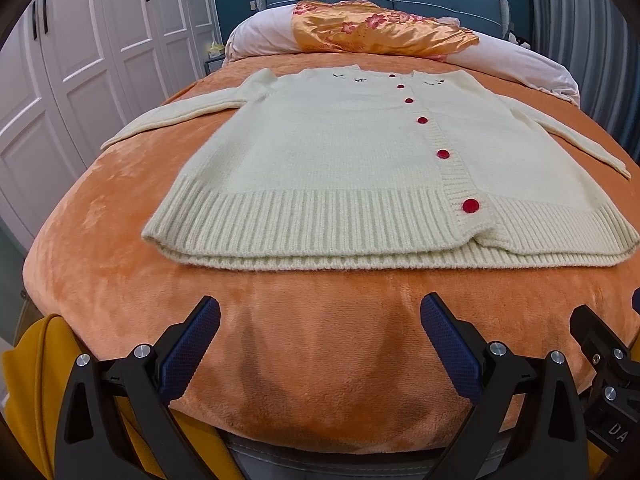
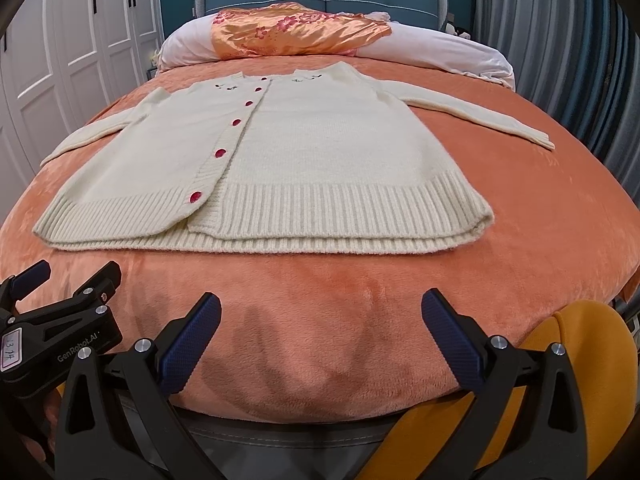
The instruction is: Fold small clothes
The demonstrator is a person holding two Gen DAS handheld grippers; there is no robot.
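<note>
While the cream cardigan (image 1: 328, 160) lies flat and buttoned on the orange blanket (image 1: 120, 216) of the bed, sleeves spread, the left gripper (image 1: 320, 344) and right gripper (image 2: 321, 340) hover just before its ribbed hem, fingers spread wide, holding nothing.

Cardigan (image 1: 320, 160) hem's right corner cropped.

Ribbed knit cardigan (image 1: 320, 160) (plush blanket (image 1: 120, 240))

Both grippers (image 1: 320, 316) (image 2: 321, 314) agape, side by side
</note>
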